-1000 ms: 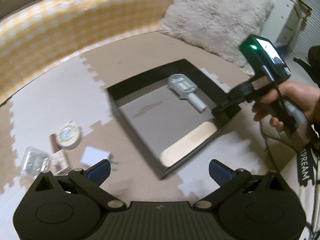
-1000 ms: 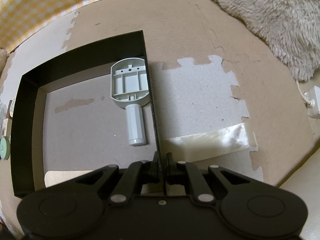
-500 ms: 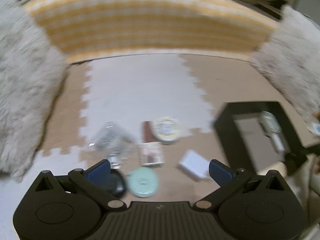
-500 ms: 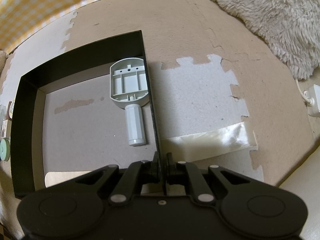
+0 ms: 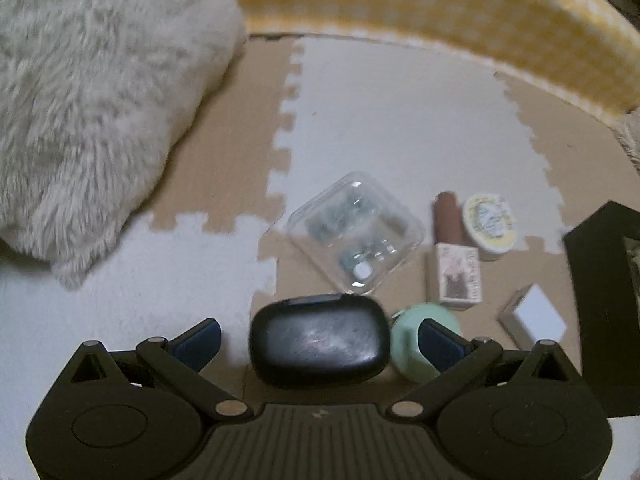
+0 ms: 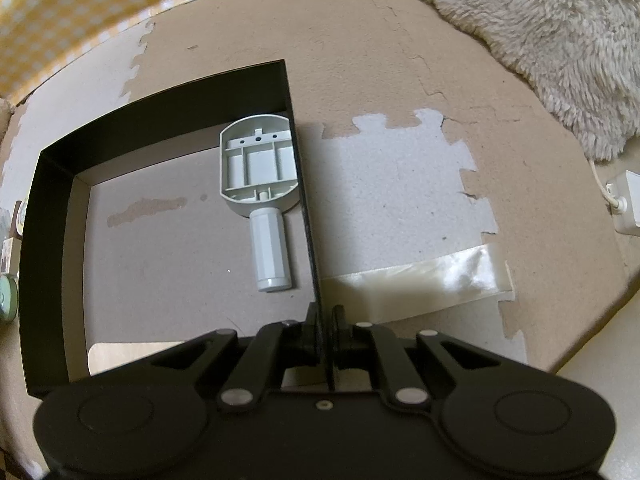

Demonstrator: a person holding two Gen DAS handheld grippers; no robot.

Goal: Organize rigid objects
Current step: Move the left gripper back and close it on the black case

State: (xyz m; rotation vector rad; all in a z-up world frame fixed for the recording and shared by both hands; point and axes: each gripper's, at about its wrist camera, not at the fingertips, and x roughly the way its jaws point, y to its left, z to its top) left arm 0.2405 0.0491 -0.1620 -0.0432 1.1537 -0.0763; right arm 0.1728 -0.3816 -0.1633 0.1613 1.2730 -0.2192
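Between my wide-open left fingers (image 5: 318, 342) sits the black case (image 5: 319, 338), ungripped; closing now could clip the mint disc (image 5: 412, 340) beside it. My right gripper (image 6: 323, 322) pinches the black box (image 6: 52, 248) wall, grey tool (image 6: 262, 184) inside.

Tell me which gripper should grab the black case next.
Left. The left gripper is open with the black case between its fingers; the right gripper is shut on the black box wall.

Black glossy case (image 5: 318, 338), mint-green round tin (image 5: 408, 340), clear plastic box (image 5: 356, 232), brown tube (image 5: 448, 218), yellow-rimmed tin (image 5: 490, 220), white small box (image 5: 538, 318). Black tray (image 6: 48, 248), pale grey plastic part (image 6: 260, 168). Tan-and-white puzzle floor mat (image 5: 392, 120), yellow-white gingham border (image 5: 440, 8).
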